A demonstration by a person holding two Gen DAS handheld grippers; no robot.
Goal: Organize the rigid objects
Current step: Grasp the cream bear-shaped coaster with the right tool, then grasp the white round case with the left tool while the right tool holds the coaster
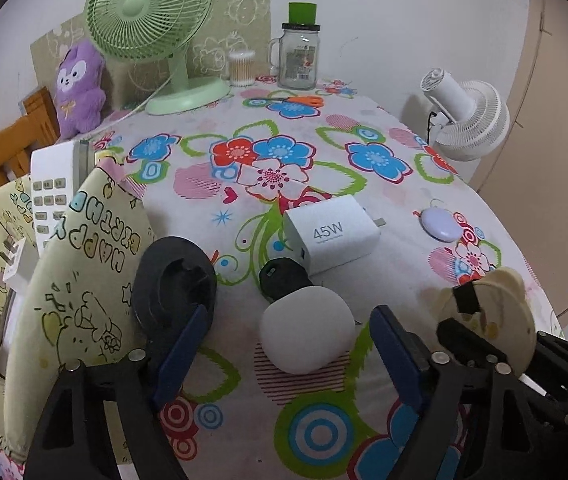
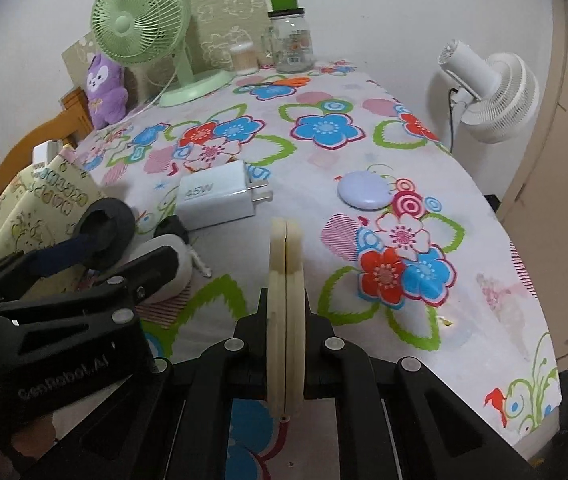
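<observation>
My left gripper (image 1: 290,344) is open around a white rounded device (image 1: 307,330) lying on the flowered tablecloth; its blue pads (image 1: 181,354) stand apart on either side. A black plug (image 1: 284,278) lies just beyond it, then a white 45W charger (image 1: 332,234). A black ring-shaped holder (image 1: 173,280) lies to the left. My right gripper (image 2: 286,320) is shut on a cream round bear-eared compact (image 2: 286,300), held edge-on above the table; it also shows in the left wrist view (image 1: 496,320). A lilac round case (image 2: 360,192) lies further right.
A yellow cartoon-print bag (image 1: 79,280) with boxes inside stands at the left. A green fan (image 1: 151,12), purple plush (image 1: 77,88), cotton swabs, glass jar (image 1: 298,56) and orange scissors (image 1: 288,100) are at the back. A white fan (image 1: 468,120) stands off the table's right edge.
</observation>
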